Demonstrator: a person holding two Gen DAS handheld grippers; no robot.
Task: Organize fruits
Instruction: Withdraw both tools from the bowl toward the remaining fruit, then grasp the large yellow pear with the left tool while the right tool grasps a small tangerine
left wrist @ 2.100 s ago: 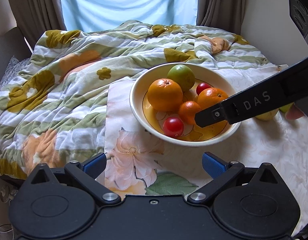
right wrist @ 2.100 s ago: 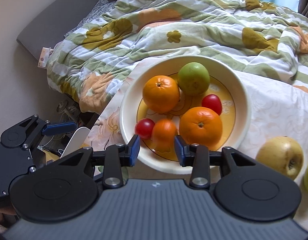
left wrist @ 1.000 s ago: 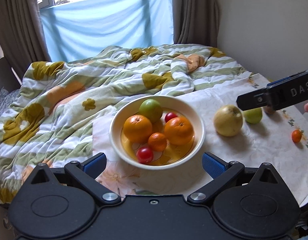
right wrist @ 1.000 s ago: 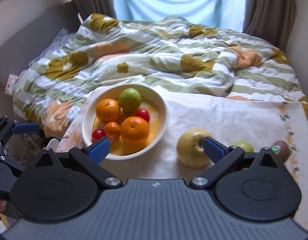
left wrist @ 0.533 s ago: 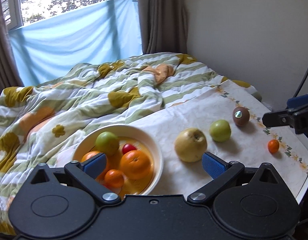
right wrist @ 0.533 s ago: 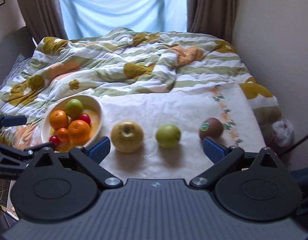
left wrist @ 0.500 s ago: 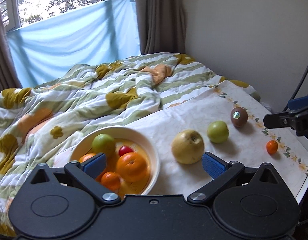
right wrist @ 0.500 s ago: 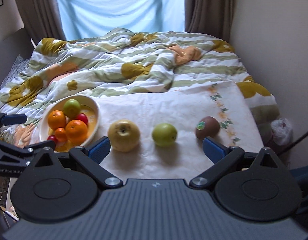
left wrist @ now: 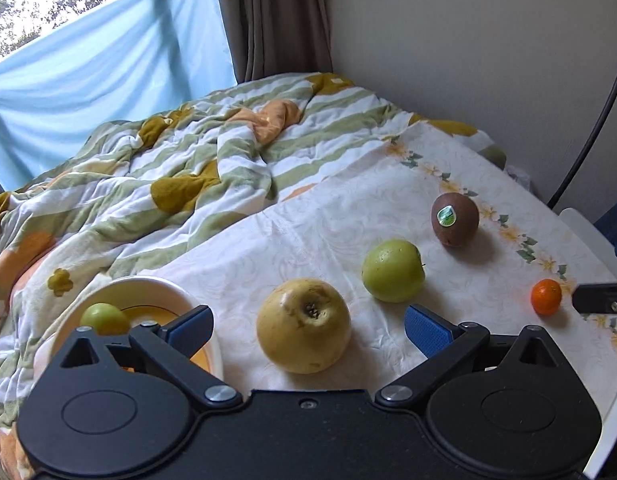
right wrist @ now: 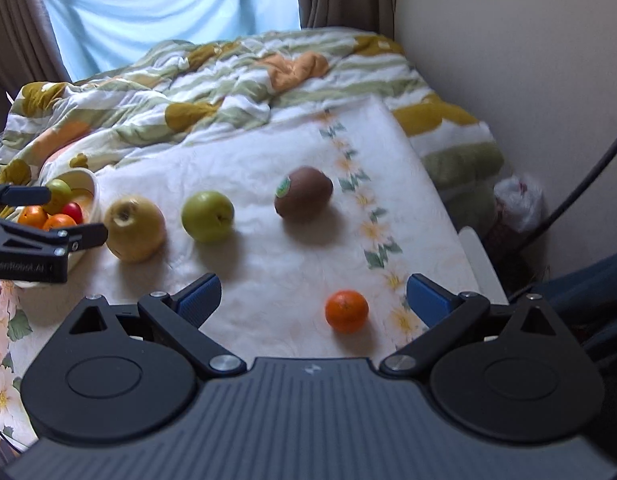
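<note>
A white cloth [left wrist: 308,232] with a flower border is covering the bench, and a striped quilt [left wrist: 168,168] is lying rumpled on the bed beyond it. A blue sheet [left wrist: 108,60] is hanging over the window between brown curtains [left wrist: 268,16], and a plain wall [left wrist: 468,40] is running along the right side. A black cable [right wrist: 580,192] is crossing that wall.

Four fruits are sitting loose on the cloth, well apart from one another: a yellow apple [left wrist: 303,325], a green apple [left wrist: 393,270], a kiwi [left wrist: 454,219] with a sticker, and a mandarin [right wrist: 346,311] near the border. The bowl [left wrist: 164,292] is standing at the left end of the cloth, just beside the yellow apple, holding oranges [right wrist: 48,218], a green fruit [left wrist: 104,318] and a red one [right wrist: 72,211].

The left gripper [left wrist: 306,326] is hanging with jaws wide, the yellow apple lying between them in view. The right gripper [right wrist: 312,294] is hovering with jaws wide too, the mandarin sitting in front, nearer the right jaw. Both are holding nothing.
</note>
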